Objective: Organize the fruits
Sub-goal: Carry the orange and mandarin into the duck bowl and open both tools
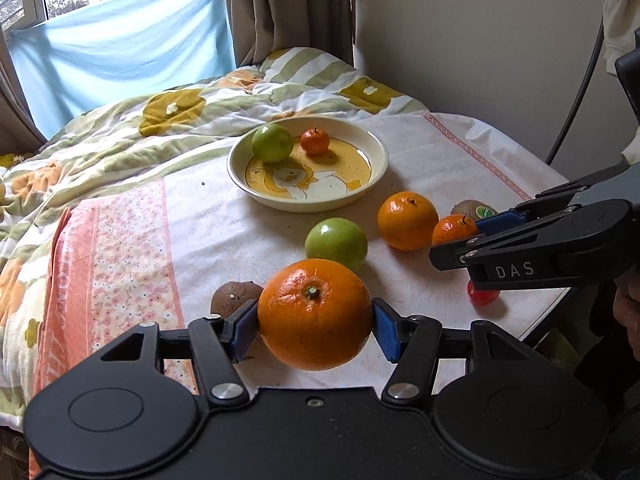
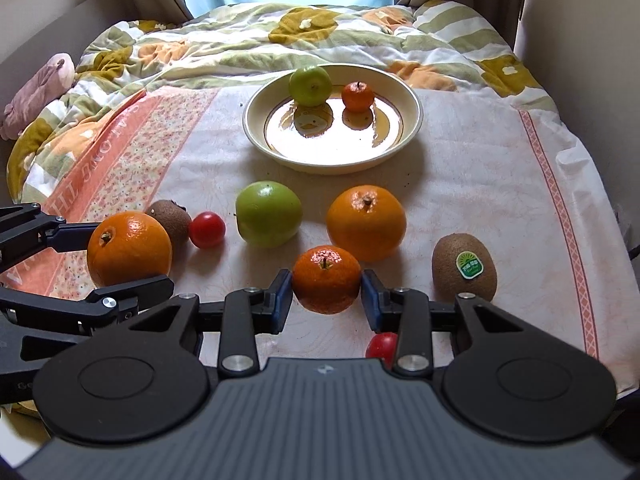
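Observation:
My left gripper [image 1: 315,326] is shut on a large orange [image 1: 315,314], its blue pads pressed on both sides; the orange also shows in the right wrist view [image 2: 128,249]. My right gripper [image 2: 326,296] is shut on a small mandarin [image 2: 326,279], seen from the left wrist view [image 1: 454,231] too. A cream plate [image 2: 412,120] holds a green apple [image 2: 310,85] and a small mandarin [image 2: 357,97]. On the cloth lie a green apple [image 2: 268,214], a large orange [image 2: 366,222], a stickered kiwi [image 2: 464,266], a plain kiwi [image 2: 170,220] and two red tomatoes [image 2: 207,230].
The fruit lies on a white and pink cloth [image 2: 480,168] over a table. A rumpled quilt [image 2: 260,40] lies behind the plate, with curtains and a window beyond. The table's right edge [image 1: 552,308] drops off beside the right gripper.

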`<control>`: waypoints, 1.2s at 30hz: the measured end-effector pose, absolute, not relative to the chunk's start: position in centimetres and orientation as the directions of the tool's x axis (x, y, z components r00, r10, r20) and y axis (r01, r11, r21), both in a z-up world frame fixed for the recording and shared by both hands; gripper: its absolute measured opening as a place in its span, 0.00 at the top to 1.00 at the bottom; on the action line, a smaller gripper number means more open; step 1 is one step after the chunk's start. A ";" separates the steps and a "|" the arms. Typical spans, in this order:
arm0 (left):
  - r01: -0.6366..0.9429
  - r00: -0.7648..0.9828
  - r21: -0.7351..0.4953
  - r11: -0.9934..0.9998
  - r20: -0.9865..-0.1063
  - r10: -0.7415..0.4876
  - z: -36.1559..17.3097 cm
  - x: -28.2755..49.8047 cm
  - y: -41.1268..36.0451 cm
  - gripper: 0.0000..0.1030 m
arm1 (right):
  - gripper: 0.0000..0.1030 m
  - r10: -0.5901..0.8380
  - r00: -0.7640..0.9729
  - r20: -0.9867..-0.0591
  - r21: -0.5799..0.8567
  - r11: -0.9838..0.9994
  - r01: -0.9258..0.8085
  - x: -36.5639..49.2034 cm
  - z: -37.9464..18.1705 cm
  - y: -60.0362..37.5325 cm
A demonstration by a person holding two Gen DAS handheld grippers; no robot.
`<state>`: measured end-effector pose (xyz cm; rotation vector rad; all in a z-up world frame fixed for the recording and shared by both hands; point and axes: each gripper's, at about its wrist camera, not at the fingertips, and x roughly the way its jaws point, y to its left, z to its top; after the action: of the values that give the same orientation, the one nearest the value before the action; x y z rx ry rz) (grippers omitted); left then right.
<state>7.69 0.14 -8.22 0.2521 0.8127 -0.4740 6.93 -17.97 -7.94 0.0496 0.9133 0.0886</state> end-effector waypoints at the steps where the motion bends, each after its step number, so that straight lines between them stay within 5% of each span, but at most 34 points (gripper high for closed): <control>1: 0.495 0.594 0.038 0.868 -0.744 -0.307 -7.6 7.8 0.2 0.38 | 0.50 0.097 0.615 -0.783 0.081 0.995 -0.054 6.9 -7.3 -18.0; 19: 0.454 0.685 0.049 0.890 -0.657 -0.313 -1.4 14.7 0.7 0.38 | 0.50 0.138 0.703 -0.698 0.069 0.990 -0.125 13.0 0.1 -19.3; 36: 0.381 0.597 0.039 0.924 -0.773 -0.214 -7.7 27.3 -5.1 0.38 | 0.50 0.212 0.616 -0.759 0.096 0.972 -0.217 25.6 -4.8 -24.3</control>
<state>27.31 -5.08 -7.69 0.2093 0.8651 -0.3480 25.55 -24.32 -4.82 -0.0058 0.8731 0.2469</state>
